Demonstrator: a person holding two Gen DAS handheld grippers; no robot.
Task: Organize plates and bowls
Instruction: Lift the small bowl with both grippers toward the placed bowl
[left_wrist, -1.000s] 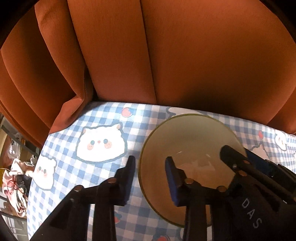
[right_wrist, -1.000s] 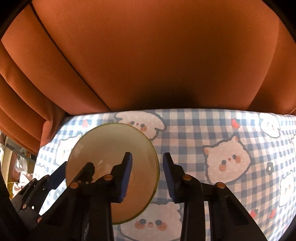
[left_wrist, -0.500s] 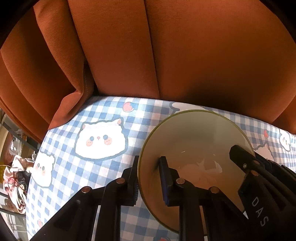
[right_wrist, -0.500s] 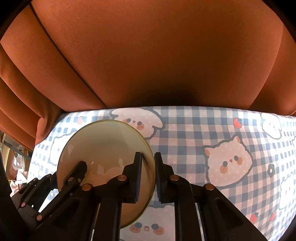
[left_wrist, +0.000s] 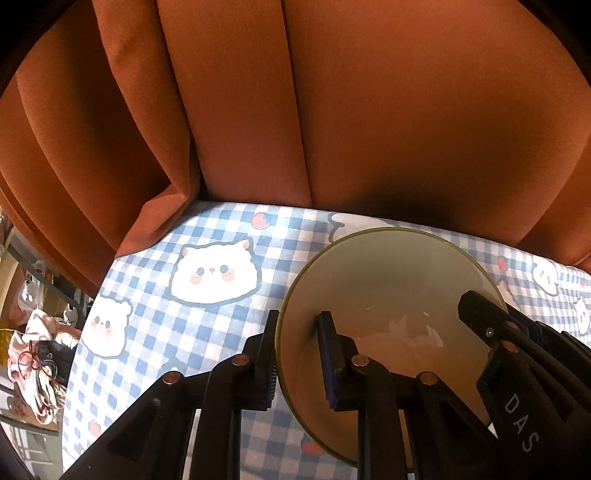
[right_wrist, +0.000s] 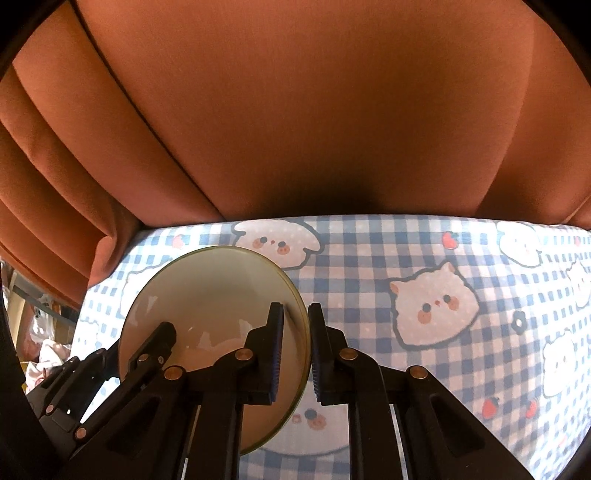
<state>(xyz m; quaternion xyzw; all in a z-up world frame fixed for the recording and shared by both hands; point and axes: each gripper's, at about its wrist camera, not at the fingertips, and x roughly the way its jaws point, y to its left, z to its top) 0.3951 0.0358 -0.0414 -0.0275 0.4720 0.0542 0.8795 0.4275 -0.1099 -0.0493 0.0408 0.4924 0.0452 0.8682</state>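
Note:
A cream bowl with an olive rim (left_wrist: 391, 280) is held above the checked tablecloth (left_wrist: 155, 332). My left gripper (left_wrist: 297, 354) is shut on the bowl's left rim, one finger inside and one outside. My right gripper (right_wrist: 295, 350) is shut on the bowl's right rim (right_wrist: 221, 295) the same way. The right gripper also shows at the bowl's far side in the left wrist view (left_wrist: 495, 332). The left gripper's fingers show in the right wrist view (right_wrist: 147, 350).
A blue and white checked cloth with cartoon animal faces (right_wrist: 436, 306) covers the table. An orange curtain (left_wrist: 332, 110) hangs right behind the table's far edge. Clutter (left_wrist: 33, 347) lies off the table's left edge.
Both grippers went from open to closed on the bowl's opposite rims. The bowl has risen and tilted a little in both views.

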